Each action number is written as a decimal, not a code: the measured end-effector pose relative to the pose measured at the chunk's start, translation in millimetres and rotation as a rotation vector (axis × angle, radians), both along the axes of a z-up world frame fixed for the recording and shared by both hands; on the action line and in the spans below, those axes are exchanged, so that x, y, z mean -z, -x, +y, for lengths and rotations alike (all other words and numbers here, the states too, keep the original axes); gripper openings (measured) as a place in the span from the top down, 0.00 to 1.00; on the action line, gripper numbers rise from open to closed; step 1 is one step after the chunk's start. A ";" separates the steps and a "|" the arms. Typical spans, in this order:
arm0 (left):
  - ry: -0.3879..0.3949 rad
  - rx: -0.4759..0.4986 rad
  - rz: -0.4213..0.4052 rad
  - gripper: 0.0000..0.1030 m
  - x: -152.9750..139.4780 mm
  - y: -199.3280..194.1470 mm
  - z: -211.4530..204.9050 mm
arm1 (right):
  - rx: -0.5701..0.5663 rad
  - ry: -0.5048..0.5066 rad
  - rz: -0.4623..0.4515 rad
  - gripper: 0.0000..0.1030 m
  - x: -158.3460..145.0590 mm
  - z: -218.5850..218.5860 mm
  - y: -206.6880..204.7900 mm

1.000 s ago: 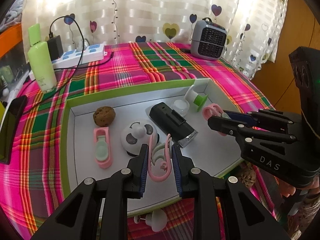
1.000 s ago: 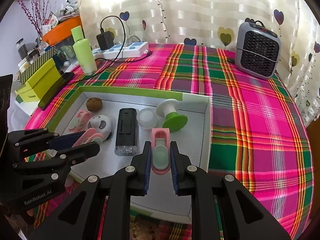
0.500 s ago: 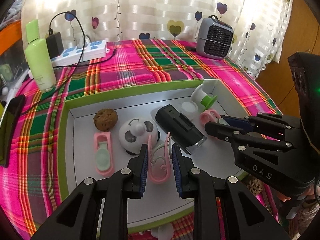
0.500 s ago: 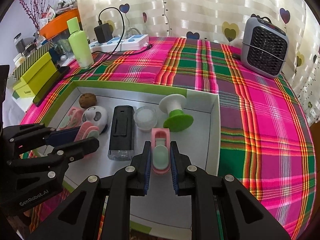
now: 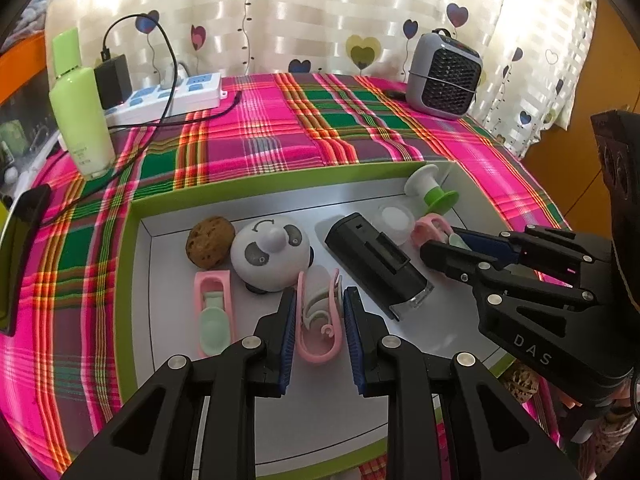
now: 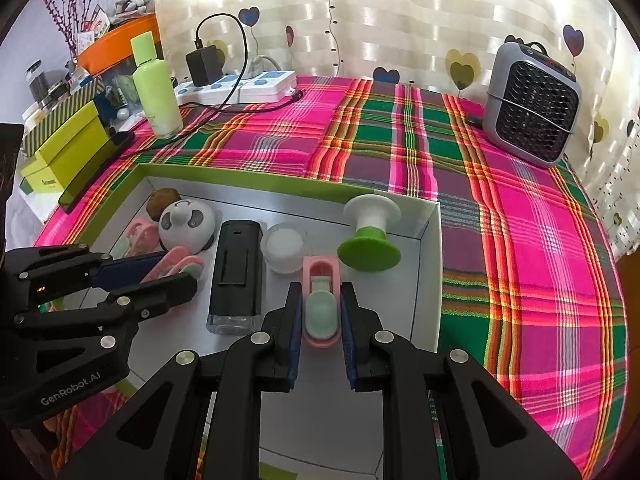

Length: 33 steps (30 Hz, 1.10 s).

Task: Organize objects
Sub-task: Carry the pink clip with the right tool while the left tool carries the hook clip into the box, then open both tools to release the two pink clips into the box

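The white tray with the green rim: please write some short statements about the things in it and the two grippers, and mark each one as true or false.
1. The left gripper is closed on a pink clip. True.
2. The right gripper holds nothing. False: it grips a pink and mint clip.
3. The black device lies between the panda toy and the small clear jar. True.
4. The green bottle stands inside the tray. False: it stands outside, on the plaid cloth.
5. The brown ball sits beside the panda toy. True.
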<state>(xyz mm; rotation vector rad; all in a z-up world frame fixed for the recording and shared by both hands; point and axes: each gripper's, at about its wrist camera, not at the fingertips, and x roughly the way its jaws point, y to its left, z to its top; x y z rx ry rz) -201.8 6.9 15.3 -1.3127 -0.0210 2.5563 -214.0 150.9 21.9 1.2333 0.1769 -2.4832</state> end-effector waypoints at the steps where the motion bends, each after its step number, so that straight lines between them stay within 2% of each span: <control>1: -0.001 -0.001 -0.001 0.79 -0.2 -0.1 0.5 | 0.001 0.003 0.000 0.82 -0.1 0.2 0.1; 13: 0.013 -0.003 0.002 0.78 1.0 -0.5 1.7 | 0.007 0.012 0.002 0.82 -0.5 1.8 0.6; 17: 0.004 -0.007 -0.001 0.73 0.9 -0.2 -0.4 | 0.008 0.016 0.002 0.82 -0.7 2.8 0.3; 20: 0.005 -0.006 -0.001 0.67 0.6 -0.8 -0.6 | 0.010 0.014 0.006 0.78 -1.1 3.1 -0.6; 26: 0.006 -0.012 0.003 0.66 -0.8 -3.6 -1.1 | 0.019 0.027 0.009 0.74 -1.9 4.7 -2.3; 28: 0.004 -0.010 0.006 0.64 -2.2 -5.8 -0.8 | 0.017 0.033 0.010 0.67 -2.8 4.3 -3.4; 30: 0.001 -0.009 0.012 0.62 -4.3 -8.1 -0.5 | 0.021 0.037 0.012 0.63 -3.6 4.9 -5.0; 33: 0.004 -0.008 0.022 0.59 -7.5 -11.3 0.4 | 0.025 0.051 0.006 0.63 -4.2 6.3 -6.7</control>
